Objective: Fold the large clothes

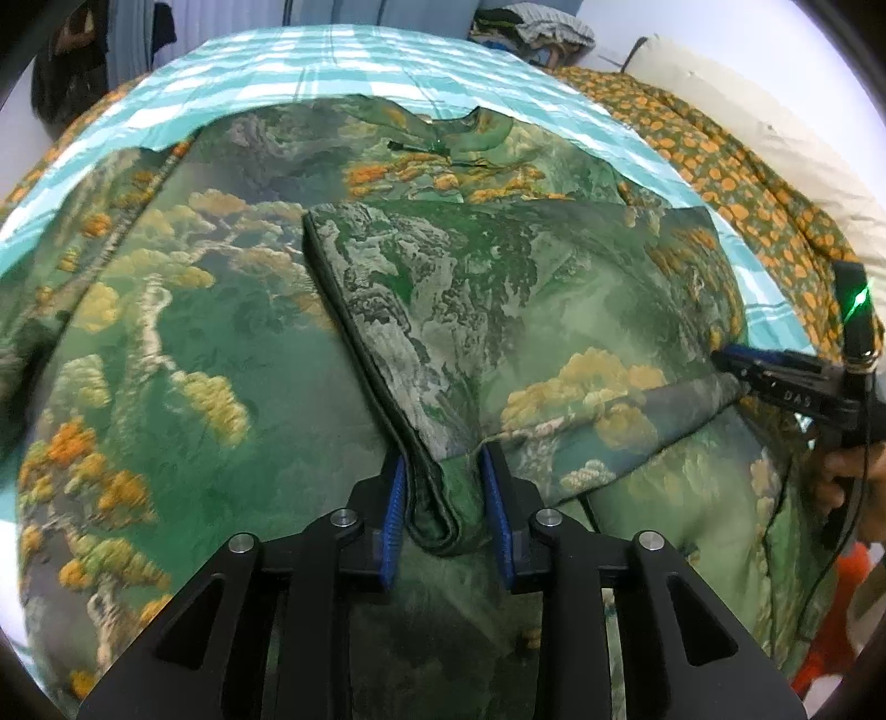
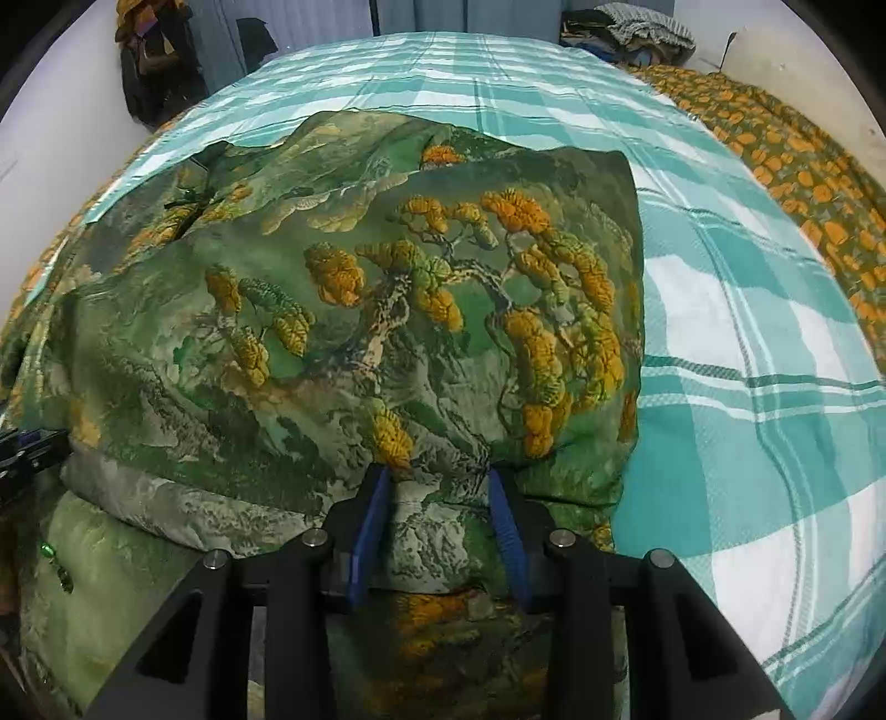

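While the garment (image 1: 221, 332) lies on the bed (image 1: 343, 61), its folded flap (image 1: 498, 310) runs toward 12 o'clock; my left tool (image 1: 443, 515) stands apart around the flap's hem, and my right tool (image 2: 437, 526) is clamped on its edge.

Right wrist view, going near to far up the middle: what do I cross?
Right gripper → folded green landscape-print garment → teal checked bedsheet → pile of clothes against the far wall.
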The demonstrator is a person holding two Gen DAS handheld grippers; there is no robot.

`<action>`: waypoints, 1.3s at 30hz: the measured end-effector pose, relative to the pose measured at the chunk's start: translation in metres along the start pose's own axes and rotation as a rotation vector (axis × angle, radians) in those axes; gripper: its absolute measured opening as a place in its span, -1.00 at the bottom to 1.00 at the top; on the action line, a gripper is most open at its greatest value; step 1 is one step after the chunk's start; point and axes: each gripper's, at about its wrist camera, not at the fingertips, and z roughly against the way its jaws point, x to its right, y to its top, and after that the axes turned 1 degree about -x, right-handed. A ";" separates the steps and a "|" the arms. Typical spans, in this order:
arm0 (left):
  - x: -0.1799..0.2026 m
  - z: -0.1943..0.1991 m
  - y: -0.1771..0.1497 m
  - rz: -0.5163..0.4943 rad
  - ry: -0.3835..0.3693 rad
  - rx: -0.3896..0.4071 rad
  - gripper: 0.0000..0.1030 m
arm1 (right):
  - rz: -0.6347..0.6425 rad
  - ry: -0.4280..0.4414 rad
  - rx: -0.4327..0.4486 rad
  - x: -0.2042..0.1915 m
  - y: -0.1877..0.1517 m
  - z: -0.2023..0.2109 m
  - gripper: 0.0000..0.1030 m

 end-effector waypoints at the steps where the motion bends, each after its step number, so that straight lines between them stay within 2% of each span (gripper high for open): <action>1: 0.001 0.006 -0.002 -0.004 0.010 -0.003 -0.28 | 0.006 -0.017 0.017 -0.001 -0.002 0.007 -0.27; 3: -0.001 0.022 -0.009 -0.005 0.017 -0.003 -0.06 | 0.016 -0.050 0.051 -0.007 -0.009 0.021 -0.26; 4: -0.005 0.035 -0.013 -0.001 0.021 0.005 0.07 | 0.024 -0.071 0.073 -0.011 -0.015 0.033 -0.19; 5: -0.011 0.045 -0.017 0.005 0.027 0.011 0.17 | 0.025 -0.073 0.083 -0.013 -0.021 0.042 -0.08; 7: -0.032 0.070 -0.026 0.036 0.041 0.031 0.29 | 0.004 -0.020 0.107 -0.018 -0.036 0.063 0.40; 9: -0.059 0.092 -0.034 0.091 0.058 0.050 0.35 | -0.018 0.021 0.137 -0.021 -0.052 0.082 0.43; 12: -0.124 0.126 -0.043 0.256 0.098 0.086 0.46 | -0.022 0.042 0.170 -0.034 -0.075 0.106 0.43; 15: -0.204 0.149 -0.054 0.493 0.145 0.133 0.57 | -0.030 0.057 0.204 -0.047 -0.092 0.127 0.43; 17: -0.263 0.154 -0.067 0.685 0.161 0.165 0.57 | -0.034 0.066 0.229 -0.055 -0.097 0.137 0.43; 20: -0.333 0.148 -0.085 0.900 0.194 0.192 0.57 | -0.032 0.079 0.261 -0.067 -0.101 0.150 0.43; 23: -0.375 0.139 -0.098 1.039 0.217 0.246 0.57 | 0.018 0.073 0.288 -0.081 -0.099 0.157 0.43; 25: -0.392 0.137 -0.106 1.120 0.207 0.312 0.57 | 0.059 0.057 0.295 -0.091 -0.101 0.158 0.43; 27: -0.401 0.137 -0.108 1.170 0.203 0.369 0.41 | 0.071 0.060 0.291 -0.098 -0.103 0.158 0.43; 28: -0.404 0.138 -0.108 1.174 0.203 0.380 -0.01 | 0.073 0.066 0.287 -0.100 -0.105 0.158 0.43; 29: -0.404 0.137 -0.106 1.163 0.199 0.382 -0.65 | 0.074 0.069 0.285 -0.101 -0.107 0.157 0.43; 30: -0.404 0.138 -0.104 1.137 0.188 0.380 -0.75 | 0.076 0.072 0.281 -0.102 -0.109 0.156 0.43; 31: -0.401 0.141 -0.100 1.100 0.210 0.376 -0.79 | 0.077 0.073 0.276 -0.103 -0.111 0.154 0.43; 34: -0.371 0.161 -0.077 0.920 0.321 0.377 -0.84 | 0.076 0.079 0.275 -0.105 -0.119 0.150 0.43; 38: -0.301 0.201 -0.034 0.622 0.406 0.435 -0.84 | 0.060 0.106 0.292 -0.106 -0.130 0.150 0.43; 39: -0.271 0.211 -0.021 0.527 0.414 0.457 -0.84 | 0.054 0.112 0.291 -0.106 -0.132 0.149 0.43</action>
